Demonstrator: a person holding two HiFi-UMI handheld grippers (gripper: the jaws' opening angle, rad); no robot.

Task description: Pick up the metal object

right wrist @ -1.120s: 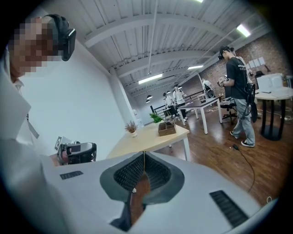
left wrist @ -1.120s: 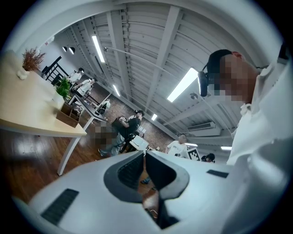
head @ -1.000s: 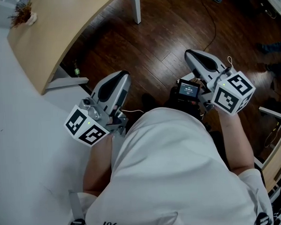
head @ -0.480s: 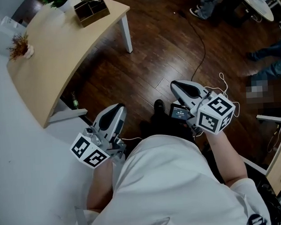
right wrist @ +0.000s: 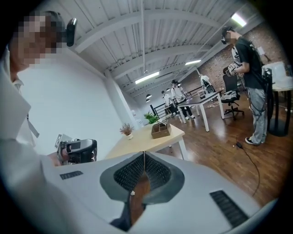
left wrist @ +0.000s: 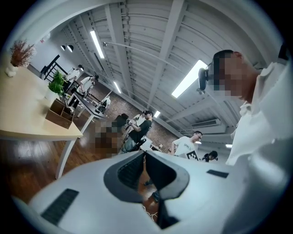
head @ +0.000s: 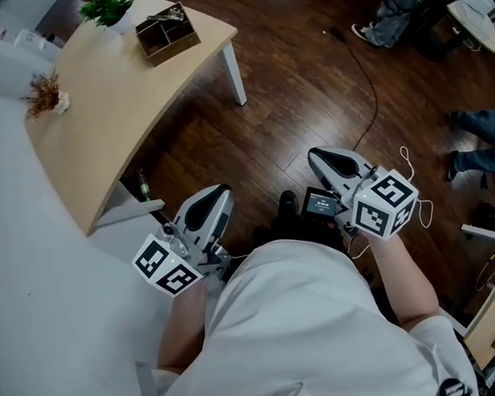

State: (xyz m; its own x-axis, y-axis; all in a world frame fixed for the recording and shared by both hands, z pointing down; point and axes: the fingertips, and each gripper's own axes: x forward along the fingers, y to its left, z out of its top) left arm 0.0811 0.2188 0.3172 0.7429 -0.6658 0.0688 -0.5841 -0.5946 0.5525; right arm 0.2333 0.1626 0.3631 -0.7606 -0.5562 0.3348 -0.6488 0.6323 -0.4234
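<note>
Table (head: 127,116) has come further into view at 11 o'clock; left gripper (head: 220,189) and right gripper (head: 314,154) are closed, empty. Perhaps the metal object lies in the box (head: 167,33): likely rigid, slick, best gripped midway.

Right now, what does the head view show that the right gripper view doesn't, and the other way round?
Head view only: the marker cube and small screen on the right tool, and a green bottle by the table's base.
Right gripper view only: the right tool's jaws, together with nothing between them, the ceiling lights, and people at a far desk.
Both: the wooden table with its brown box, green plant and dried plant, the left tool, the dark wood floor and a floor cable.
</note>
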